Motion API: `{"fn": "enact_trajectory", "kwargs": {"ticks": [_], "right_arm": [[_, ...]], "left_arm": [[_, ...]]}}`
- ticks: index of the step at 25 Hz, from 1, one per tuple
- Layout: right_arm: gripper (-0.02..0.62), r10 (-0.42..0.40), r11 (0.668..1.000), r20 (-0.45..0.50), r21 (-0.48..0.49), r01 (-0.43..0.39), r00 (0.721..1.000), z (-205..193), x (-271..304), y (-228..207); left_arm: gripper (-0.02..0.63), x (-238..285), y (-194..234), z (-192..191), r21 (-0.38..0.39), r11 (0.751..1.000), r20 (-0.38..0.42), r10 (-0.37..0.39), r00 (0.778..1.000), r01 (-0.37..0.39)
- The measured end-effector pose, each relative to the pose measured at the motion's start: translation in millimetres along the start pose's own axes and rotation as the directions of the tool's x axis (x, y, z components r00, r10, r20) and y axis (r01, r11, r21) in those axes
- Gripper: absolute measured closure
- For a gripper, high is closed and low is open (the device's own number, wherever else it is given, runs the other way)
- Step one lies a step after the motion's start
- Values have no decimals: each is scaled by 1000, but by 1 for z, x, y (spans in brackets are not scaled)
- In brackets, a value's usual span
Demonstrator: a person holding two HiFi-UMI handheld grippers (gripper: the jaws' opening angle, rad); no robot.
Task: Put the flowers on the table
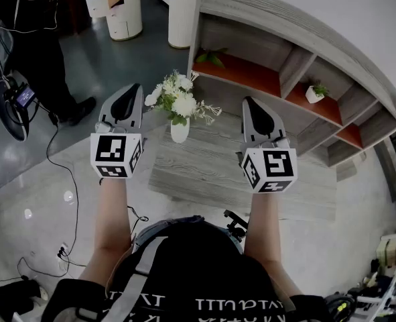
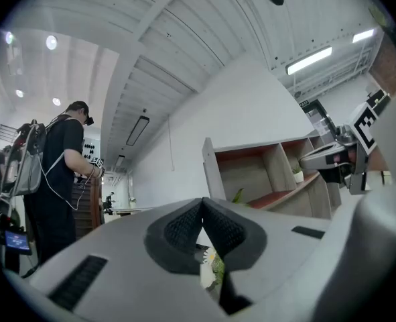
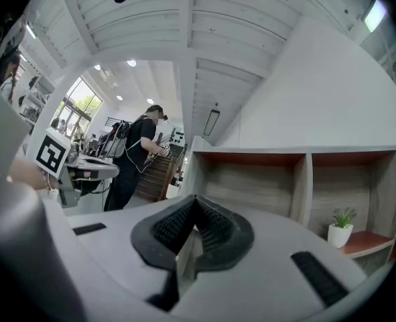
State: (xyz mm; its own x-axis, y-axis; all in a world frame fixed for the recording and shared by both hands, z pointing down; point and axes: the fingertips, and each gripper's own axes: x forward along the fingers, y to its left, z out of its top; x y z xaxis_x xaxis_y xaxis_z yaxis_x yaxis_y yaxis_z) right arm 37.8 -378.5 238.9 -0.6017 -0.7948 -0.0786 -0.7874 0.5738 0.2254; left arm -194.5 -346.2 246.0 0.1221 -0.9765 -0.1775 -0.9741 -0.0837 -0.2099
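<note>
The flowers (image 1: 178, 103) stand between your left gripper (image 1: 128, 94) and right gripper (image 1: 253, 109), nearer the left. Their vase (image 1: 179, 132) sits upright on the desk (image 1: 204, 174), blooms up; both grippers are closed, empty.

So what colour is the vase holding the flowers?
White. The vase shows best in the head view.

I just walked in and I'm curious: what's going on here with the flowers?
A person holds a two-jaw gripper in each hand above a low wooden table. The left gripper and the right gripper are both shut and empty. Between them, a white vase of flowers stands on the table, untouched.
</note>
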Motion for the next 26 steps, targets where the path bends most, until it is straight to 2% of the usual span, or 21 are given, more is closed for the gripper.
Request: {"fn": "enact_trajectory", "kwargs": {"ticks": [10,19,26], "right_arm": [[580,-18,1000,18,-12,18,1000,7,0,-1],[580,-23,1000,13,-16,23,1000,4,-1,-2],[580,-34,999,13,-9,34,999,4,-1,-6]], "left_arm": [[594,3,-2,9,41,999,8,-11,1000,10],[594,5,-3,2,49,999,-5,-9,1000,9],[594,6,-2,6,43,999,17,5,1000,-5]]}}
